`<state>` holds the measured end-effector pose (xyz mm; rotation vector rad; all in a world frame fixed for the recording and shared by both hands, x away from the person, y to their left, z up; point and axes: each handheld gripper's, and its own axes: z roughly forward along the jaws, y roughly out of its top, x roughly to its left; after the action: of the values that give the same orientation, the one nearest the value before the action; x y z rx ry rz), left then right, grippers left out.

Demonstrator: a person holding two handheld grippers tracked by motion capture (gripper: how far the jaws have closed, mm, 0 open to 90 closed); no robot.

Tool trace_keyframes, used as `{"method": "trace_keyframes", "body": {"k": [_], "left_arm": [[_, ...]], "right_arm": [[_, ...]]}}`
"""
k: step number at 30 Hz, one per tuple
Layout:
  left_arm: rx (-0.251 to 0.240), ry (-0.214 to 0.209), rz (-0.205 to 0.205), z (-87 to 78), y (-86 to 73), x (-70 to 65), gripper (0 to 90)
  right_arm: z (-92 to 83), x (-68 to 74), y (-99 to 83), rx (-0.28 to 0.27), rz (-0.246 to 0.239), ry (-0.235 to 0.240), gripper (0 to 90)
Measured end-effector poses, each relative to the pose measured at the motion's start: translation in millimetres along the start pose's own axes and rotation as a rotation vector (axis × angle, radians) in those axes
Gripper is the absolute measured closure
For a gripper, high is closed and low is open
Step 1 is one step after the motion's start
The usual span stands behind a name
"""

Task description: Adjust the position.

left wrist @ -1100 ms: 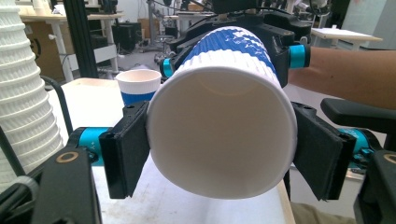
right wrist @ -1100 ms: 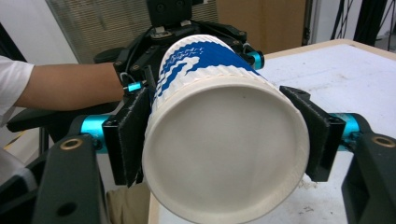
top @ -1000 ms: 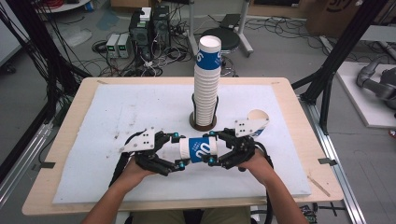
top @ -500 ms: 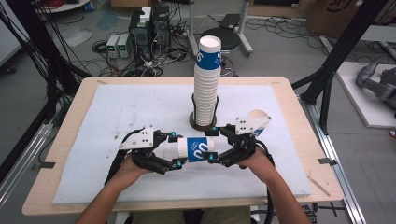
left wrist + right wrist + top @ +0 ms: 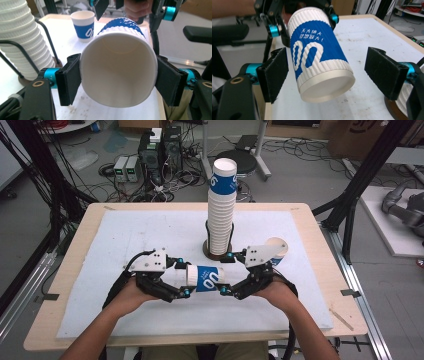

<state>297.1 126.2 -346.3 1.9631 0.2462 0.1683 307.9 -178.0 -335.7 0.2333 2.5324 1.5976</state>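
One cup (image 5: 117,67) between left gripper (image 5: 117,82) pads

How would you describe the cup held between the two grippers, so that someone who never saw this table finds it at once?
Start at the tall stack of cups in its holder at the middle of the table. Just in front of it, the paper cup is clamped at its rim by the left gripper. Unlike the upright cup to the right, it lies sideways in the air, blue band showing.

loose cups: 2 (image 5: 206,278) (image 5: 277,248) | cup stacks: 1 (image 5: 221,210) | hand-held grippers: 2 (image 5: 186,280) (image 5: 226,275)
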Motion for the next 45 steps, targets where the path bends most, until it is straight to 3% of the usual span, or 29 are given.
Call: {"method": "trace_keyframes", "body": {"k": [11, 23, 45], "left_arm": [[0.131, -0.015, 0.034, -1.3, 14.4, 2.7, 27.9], [0.252, -0.024, 0.061, 6.3, 28.0, 3.2, 27.8], [0.365, -0.023, 0.067, 19.9, 32.3, 2.6, 27.8]], "right_arm": [[11.6, 1.4, 16.0, 0.132, -0.111, 0.000, 19.6], [27.2, 5.5, 21.9, 0.252, -0.185, 0.007, 19.6], [52.7, 13.7, 22.5, 0.427, -0.278, -0.010, 20.4]]}}
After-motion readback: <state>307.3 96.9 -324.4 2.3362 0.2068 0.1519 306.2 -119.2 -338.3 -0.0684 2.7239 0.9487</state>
